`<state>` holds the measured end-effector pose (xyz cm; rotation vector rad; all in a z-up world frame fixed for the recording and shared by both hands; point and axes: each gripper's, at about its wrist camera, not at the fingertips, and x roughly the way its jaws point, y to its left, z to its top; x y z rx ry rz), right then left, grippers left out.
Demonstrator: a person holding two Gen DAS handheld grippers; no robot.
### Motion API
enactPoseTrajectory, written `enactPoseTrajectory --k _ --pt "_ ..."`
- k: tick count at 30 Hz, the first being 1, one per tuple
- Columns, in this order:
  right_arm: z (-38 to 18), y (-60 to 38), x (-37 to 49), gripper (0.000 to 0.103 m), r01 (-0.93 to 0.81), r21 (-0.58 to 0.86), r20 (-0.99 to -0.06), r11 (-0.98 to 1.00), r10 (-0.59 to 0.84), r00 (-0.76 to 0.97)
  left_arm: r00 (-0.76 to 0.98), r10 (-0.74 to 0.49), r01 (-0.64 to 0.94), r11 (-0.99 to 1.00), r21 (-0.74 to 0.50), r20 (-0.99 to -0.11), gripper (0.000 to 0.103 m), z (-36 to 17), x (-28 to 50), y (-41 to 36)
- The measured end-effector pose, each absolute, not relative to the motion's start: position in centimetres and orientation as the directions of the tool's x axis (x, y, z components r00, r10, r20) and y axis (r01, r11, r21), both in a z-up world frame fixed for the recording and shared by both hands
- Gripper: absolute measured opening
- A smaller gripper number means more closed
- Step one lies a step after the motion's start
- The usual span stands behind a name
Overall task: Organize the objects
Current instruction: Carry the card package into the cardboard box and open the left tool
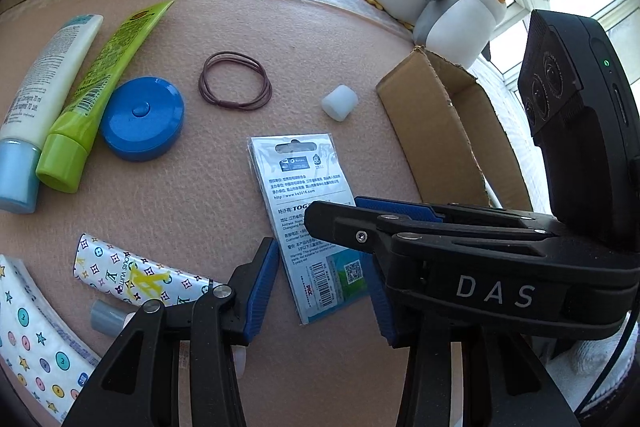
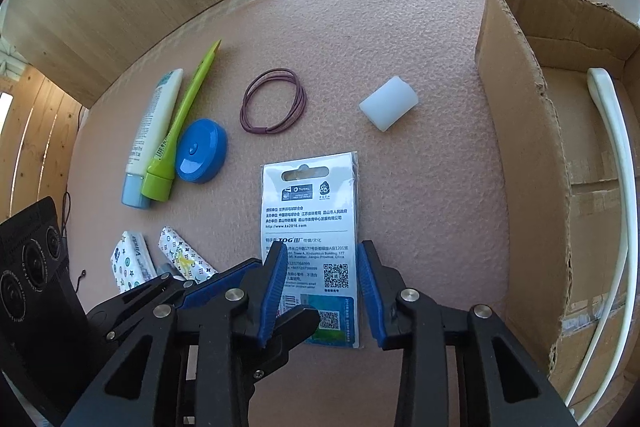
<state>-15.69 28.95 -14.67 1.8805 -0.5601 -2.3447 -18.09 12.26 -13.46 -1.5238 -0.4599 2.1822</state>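
Now both grippers hover low over the white packet (image 2: 310, 227) lying flat on the pink mat (image 2: 420, 39): left gripper (image 1: 324, 283) and right gripper (image 2: 322, 291) both gape, empty, beside the cardboard box (image 2: 520, 155).

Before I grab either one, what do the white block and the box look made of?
The white block looks like soft foam or matte translucent plastic: rounded edges, no glare; I cannot tell which. The cardboard box is plain brown corrugated cardboard, with ragged torn top edges showing fluting.
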Motion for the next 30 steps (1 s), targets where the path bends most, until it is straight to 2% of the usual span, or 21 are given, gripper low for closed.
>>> enactPoseTrajectory --k 13,30 --pt "-11.4 29.7 -13.5 0.033 -0.128 0.357 -0.894 -0.925 -0.298 -0.336 -0.345 0.516 -0.215 -0.856 -0.47 -0.784 0.046 -9.5 -16.6 14.1" --pt "-7.1 37.1 -8.0 0.033 -0.221 0.382 -0.856 -0.898 -0.253 -0.451 -0.329 0.585 -0.379 -0.801 -0.464 -0.742 0.046 -4.6 -15.1 23.2"
